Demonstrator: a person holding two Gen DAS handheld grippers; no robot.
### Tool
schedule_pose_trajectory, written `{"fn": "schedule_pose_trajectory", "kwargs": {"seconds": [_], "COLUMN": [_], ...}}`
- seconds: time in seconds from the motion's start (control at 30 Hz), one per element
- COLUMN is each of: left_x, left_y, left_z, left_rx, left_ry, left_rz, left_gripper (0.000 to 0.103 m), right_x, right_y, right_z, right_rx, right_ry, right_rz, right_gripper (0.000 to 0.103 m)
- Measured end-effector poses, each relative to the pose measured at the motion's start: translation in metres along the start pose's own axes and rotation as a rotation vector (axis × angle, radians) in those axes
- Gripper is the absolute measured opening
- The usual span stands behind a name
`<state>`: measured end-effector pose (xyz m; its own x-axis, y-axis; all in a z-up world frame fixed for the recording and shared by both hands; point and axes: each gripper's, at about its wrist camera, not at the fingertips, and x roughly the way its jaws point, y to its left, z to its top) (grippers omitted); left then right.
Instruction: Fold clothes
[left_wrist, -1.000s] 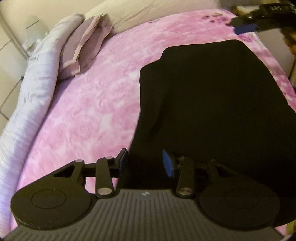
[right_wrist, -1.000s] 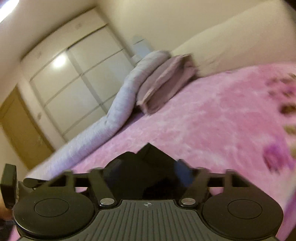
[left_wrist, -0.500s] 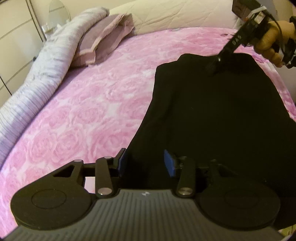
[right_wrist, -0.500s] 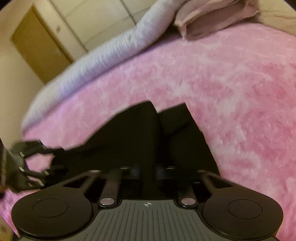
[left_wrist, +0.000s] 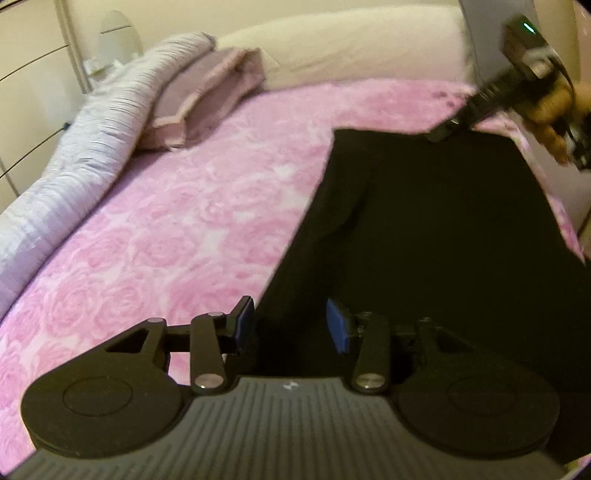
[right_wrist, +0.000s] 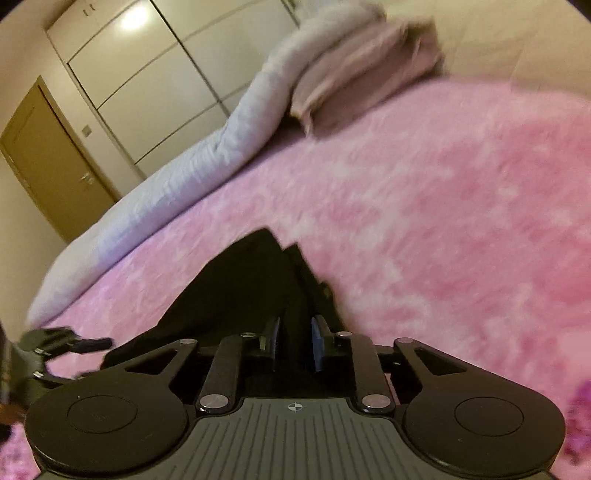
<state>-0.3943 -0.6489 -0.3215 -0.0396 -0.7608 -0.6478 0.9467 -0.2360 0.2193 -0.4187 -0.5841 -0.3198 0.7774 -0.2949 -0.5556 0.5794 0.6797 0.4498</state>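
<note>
The right gripper (right_wrist: 294, 341) has tilted upward, clamped on the black garment's (left_wrist: 424, 229) far edge; the left gripper (left_wrist: 290, 325), jaws apart, straddles its near edge on the pink bed (left_wrist: 184, 221).

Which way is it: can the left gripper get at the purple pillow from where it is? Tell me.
Probably yes. The left gripper stands open over the near edge of the black garment, and only bare pink bedspread lies between it and the purple pillow by the rolled duvet. How far the person must lean is unclear.
</note>
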Motion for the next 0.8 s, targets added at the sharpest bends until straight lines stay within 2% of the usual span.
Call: {"fn": "schedule_pose_trajectory", "kwargs": {"seconds": [0.1,0.17,0.23,0.33,0.4,0.43,0.5,0.63,0.8], "left_x": [0.006,0.017,0.027,0.042,0.042,0.035,0.019,-0.026,-0.048], "left_y": [0.012,0.018,0.023,0.031,0.038,0.041,0.049,0.053,0.013], "left_z": [-0.001,-0.001,0.0,0.0,0.003,0.003,0.003,-0.011,-0.038], "left_rx": [-0.044,-0.06,-0.077,-0.101,-0.115,-0.117,-0.123,-0.106,0.07], "left_ry": [0.02,0.036,0.052,0.075,0.083,0.079,0.067,0.038,0.059], "left_rz": [0.02,0.019,0.018,0.016,0.023,0.042,0.075,0.089,0.08], "left_gripper": [0.039,0.04,0.046,0.047,0.046,0.04,0.037,0.037,0.038], "right_x": [-0.024,-0.037,-0.039,-0.036,-0.03,-0.028,-0.027,-0.029,-0.028], "right_y": [0.017,0.034,0.048,0.069,0.085,0.095,0.116,0.163,0.183], "right_z": [-0.013,-0.025,-0.035,-0.048,-0.057,-0.063,-0.075,-0.106,-0.145], "right_rx": [-0.054,-0.096,-0.147,-0.215,-0.227,-0.235,-0.255,-0.271,-0.302], "right_ry": [-0.094,-0.151,-0.167,-0.172,-0.128,-0.106,-0.068,-0.013,0.081], "right_rz": [-0.086,-0.098,-0.11,-0.137,-0.094,-0.066,-0.007,0.149,0.128], "right_gripper": [0.023,0.023,0.024,0.024,0.024,0.024,0.025,0.026,0.027]}}
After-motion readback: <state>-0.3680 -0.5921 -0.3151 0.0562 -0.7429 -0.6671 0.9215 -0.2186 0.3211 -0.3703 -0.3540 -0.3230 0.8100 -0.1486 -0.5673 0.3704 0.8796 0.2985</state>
